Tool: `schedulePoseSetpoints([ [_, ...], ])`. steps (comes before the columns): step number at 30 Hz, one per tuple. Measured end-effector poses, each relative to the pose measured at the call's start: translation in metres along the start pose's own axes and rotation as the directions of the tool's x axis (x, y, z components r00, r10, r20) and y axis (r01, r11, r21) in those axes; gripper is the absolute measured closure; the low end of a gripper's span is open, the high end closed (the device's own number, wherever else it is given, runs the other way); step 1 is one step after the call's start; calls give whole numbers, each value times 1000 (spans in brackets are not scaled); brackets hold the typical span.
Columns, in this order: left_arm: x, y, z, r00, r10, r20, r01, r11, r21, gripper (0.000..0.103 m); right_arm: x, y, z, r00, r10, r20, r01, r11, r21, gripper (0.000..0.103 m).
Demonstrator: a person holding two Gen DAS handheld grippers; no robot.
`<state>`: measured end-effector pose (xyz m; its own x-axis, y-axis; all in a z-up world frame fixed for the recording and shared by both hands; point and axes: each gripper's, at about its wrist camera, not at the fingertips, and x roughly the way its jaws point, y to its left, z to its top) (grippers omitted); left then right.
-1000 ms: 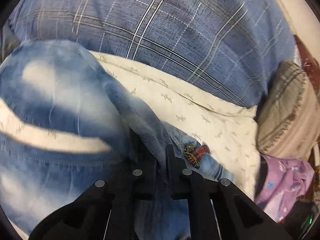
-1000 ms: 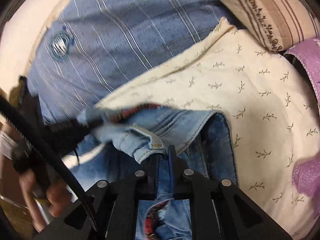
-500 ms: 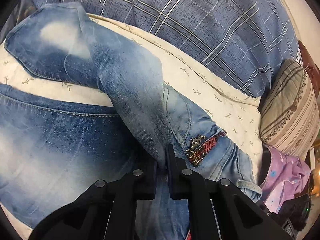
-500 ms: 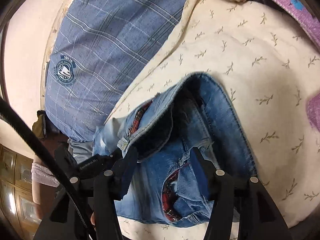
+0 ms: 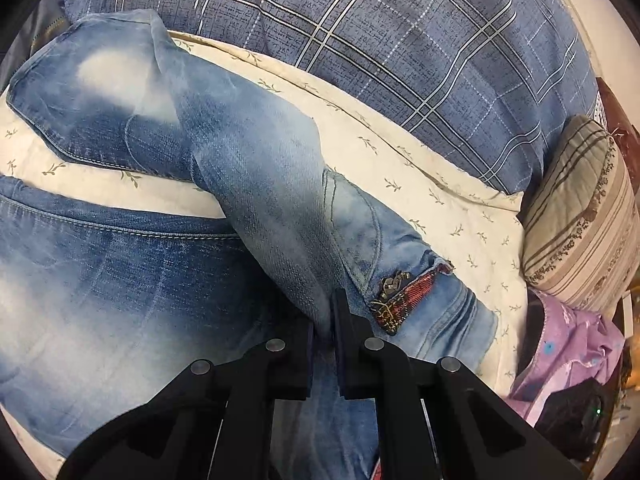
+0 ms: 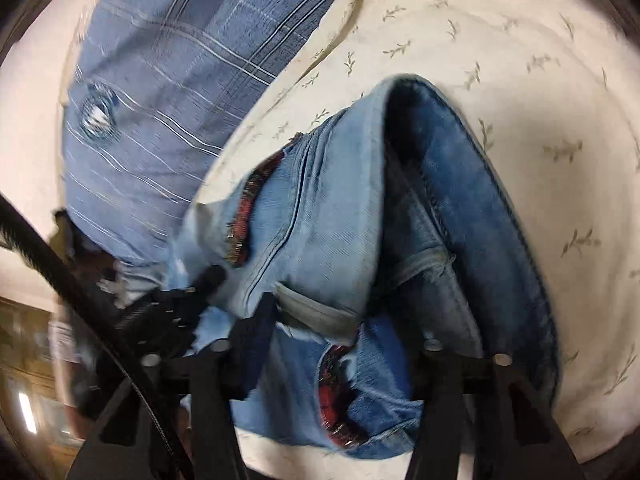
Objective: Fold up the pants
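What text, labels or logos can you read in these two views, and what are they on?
No words can be read in either view.
Round white emblem on the blue plaid cover: blurred, unreadable.
Metal charm by the red plaid patch on the jeans: shape only, no lettering visible.

Faded blue denim pants (image 5: 248,184) with red tartan trim (image 5: 408,292) lie on a cream leaf-sprigged bedsheet (image 5: 448,208), beside a blue white-checked blanket (image 5: 380,40).
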<state>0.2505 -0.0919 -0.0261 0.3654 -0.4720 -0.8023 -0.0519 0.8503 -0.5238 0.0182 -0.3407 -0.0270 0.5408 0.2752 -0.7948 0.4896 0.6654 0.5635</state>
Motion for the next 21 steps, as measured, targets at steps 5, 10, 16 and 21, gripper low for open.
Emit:
schedulePoseSetpoints([
  [5, -17, -9, -4, 999, -47, 9, 47, 999, 25, 97, -31, 13, 6, 994, -23, 111, 34, 995, -92, 91],
  [10, -48, -32, -20, 996, -73, 48, 68, 994, 91, 97, -57, 28, 6, 977, -45, 209, 87, 977, -195, 92],
  [16, -82, -36, -71, 988, -156, -2, 155, 980, 123, 97, -102, 19, 0, 972, -30, 234, 84, 970, -227, 92],
  [21, -45, -19, -120, 989, -82, -124, 101, 982, 161, 97, -89, 2, -22, 955, -233, 186, 269, 942, -199, 91],
])
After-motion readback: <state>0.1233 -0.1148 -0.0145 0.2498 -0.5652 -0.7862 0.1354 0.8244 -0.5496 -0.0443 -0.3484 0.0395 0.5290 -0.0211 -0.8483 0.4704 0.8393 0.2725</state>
